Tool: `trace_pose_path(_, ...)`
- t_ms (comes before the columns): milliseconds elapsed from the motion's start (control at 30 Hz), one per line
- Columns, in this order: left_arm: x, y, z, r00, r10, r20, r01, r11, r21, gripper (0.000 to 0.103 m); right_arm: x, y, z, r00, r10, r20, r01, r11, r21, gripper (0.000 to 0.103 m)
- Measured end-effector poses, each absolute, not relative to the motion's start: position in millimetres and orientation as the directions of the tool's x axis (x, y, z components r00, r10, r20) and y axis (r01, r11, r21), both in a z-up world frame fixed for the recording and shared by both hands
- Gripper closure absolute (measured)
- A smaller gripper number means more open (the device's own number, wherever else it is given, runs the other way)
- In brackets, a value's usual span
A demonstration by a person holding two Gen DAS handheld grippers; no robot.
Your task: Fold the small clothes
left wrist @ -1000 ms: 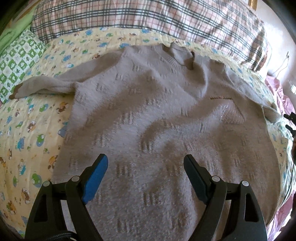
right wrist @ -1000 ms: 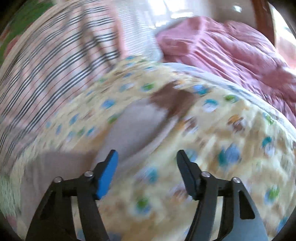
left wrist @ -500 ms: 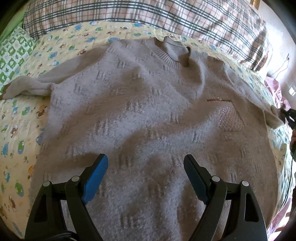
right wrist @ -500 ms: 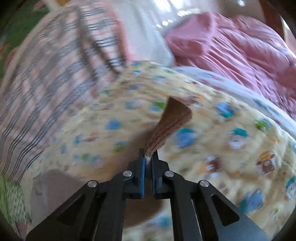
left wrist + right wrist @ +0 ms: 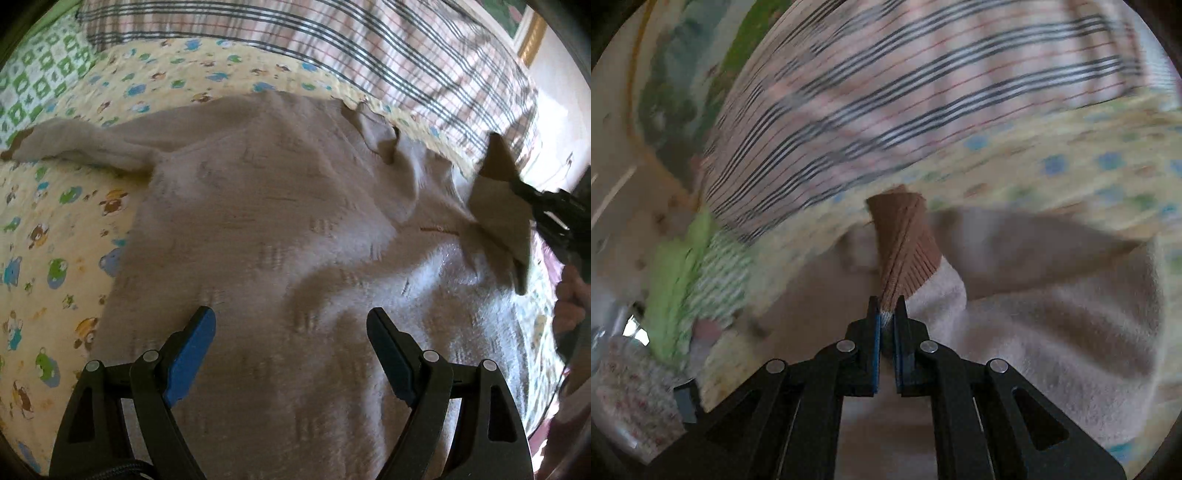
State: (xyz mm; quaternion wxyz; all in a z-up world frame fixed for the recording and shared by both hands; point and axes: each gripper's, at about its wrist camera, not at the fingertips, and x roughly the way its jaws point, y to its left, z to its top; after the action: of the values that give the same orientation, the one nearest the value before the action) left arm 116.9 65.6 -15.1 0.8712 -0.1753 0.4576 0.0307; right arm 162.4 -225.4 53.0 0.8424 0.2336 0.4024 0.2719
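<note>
With the right gripper clamped on the brown cuff of the sweater spread on the bed quilt, carry that sleeve low across the chest, while the left gripper, fingers wide and empty, steadies the body.

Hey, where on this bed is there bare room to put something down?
Free: the yellow quilt left of the sweater, below its flat sleeve, and a strip between the collar and the plaid pillow. Crowded: the right side, where the right gripper lifts the cuff.
</note>
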Motion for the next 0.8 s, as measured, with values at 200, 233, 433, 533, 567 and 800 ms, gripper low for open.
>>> trace_pose_path(200,104,84,-12,0.603,-0.158,-0.782,-0.216,0.911,-0.350,0.019,158,-122,28,0.393,0.746,-0.538,-0.386,0.665,0.640,0.096)
trace_pose_path(233,103,87,-11,0.608,-0.159,-0.778,-0.217,0.909,-0.355,0.019,157,-108,23,0.368,0.756,-0.541,-0.401,0.654,0.642,0.096)
trace_pose_path(433,106,103,-9,0.622,-0.189,-0.760,-0.219,0.890,-0.400,0.019,158,-56,-3,0.283,0.770,-0.572,-0.443,0.634,0.634,0.096)
trace_pose_path(533,118,110,-9,0.624,-0.203,-0.755,-0.223,0.879,-0.420,0.018,161,-46,-15,0.234,0.781,-0.579,-0.433,0.617,0.657,0.091)
trace_pose_path(567,122,112,-10,0.621,-0.208,-0.755,-0.228,0.875,-0.428,0.018,162,-45,-19,0.215,0.789,-0.576,-0.422,0.607,0.673,0.080)
trace_pose_path(800,172,117,-30,0.587,-0.292,-0.755,-0.244,0.826,-0.508,0.016,147,-85,-5,0.294,0.784,-0.546,-0.383,0.620,0.685,0.048)
